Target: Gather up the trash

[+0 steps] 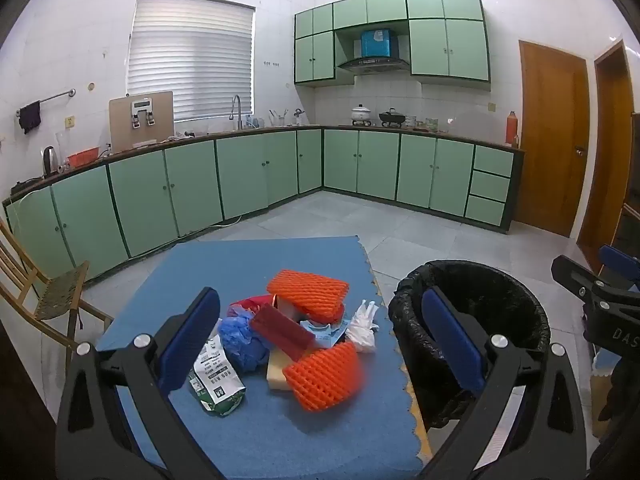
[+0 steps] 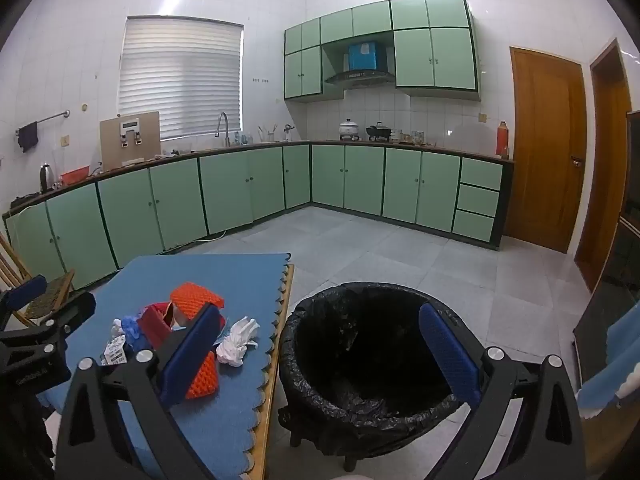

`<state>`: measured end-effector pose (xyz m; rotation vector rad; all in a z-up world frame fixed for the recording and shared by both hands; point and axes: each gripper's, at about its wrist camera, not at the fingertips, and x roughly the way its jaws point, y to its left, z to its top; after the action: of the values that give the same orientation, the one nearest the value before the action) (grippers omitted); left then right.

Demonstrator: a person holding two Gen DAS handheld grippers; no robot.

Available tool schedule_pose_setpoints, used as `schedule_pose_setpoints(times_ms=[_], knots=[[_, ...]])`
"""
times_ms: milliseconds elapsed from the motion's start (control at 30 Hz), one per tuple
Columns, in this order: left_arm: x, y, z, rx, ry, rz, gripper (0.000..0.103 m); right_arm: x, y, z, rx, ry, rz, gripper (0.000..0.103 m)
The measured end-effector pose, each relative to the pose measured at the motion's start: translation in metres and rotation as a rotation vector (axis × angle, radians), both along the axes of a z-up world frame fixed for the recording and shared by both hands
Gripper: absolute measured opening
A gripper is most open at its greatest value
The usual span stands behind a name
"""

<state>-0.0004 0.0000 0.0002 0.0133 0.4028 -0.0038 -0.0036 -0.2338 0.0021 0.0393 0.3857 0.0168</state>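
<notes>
A heap of trash lies on the blue mat (image 1: 248, 268) of a small table. It holds two orange foam nets (image 1: 308, 292) (image 1: 326, 374), a red box (image 1: 282, 332), a blue crumpled bag (image 1: 242, 340), a white tissue (image 1: 362, 326) and a green-white packet (image 1: 216, 380). My left gripper (image 1: 320, 340) hovers open over the heap, nothing between its fingers. A bin with a black liner (image 2: 368, 352) stands right of the table. My right gripper (image 2: 320, 348) is open above the bin's rim, empty. The orange net (image 2: 196, 298) and tissue (image 2: 238, 340) show at its left.
Green kitchen cabinets (image 1: 260, 172) line the far walls, with tiled floor (image 2: 380, 252) between them and the table. A wooden chair (image 1: 52, 292) stands left of the table. Brown doors (image 2: 544, 144) are at the right. A blue cloth (image 2: 616, 364) hangs at the right edge.
</notes>
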Motion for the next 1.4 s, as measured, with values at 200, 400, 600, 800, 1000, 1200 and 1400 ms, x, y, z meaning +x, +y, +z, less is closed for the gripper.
schedule_pose_setpoints(times_ms=[200,400,600,800,1000,1200,1400], knots=[[-0.001,-0.001,0.001,0.003,-0.003,0.007,0.098,0.000,0.000,0.000,0.003,-0.004,0.000,0.097],[0.003,0.004,0.000,-0.007,-0.007,0.006,0.098,0.000,-0.001,0.001,0.005,-0.005,-0.001,0.097],[0.005,0.008,-0.001,-0.012,-0.007,0.006,0.098,-0.002,-0.002,0.000,0.006,-0.005,-0.002,0.097],[0.000,0.002,0.000,-0.002,-0.010,0.001,0.098,-0.001,-0.004,0.000,0.008,-0.005,-0.005,0.097],[0.000,0.005,-0.002,-0.005,-0.004,0.001,0.098,-0.002,-0.003,-0.002,0.012,-0.001,-0.010,0.097],[-0.002,0.000,0.002,0.002,-0.008,0.006,0.098,-0.002,-0.003,-0.002,0.013,-0.002,-0.010,0.097],[-0.002,0.000,0.001,0.000,-0.010,0.006,0.098,-0.002,-0.003,-0.002,0.011,-0.002,-0.010,0.097]])
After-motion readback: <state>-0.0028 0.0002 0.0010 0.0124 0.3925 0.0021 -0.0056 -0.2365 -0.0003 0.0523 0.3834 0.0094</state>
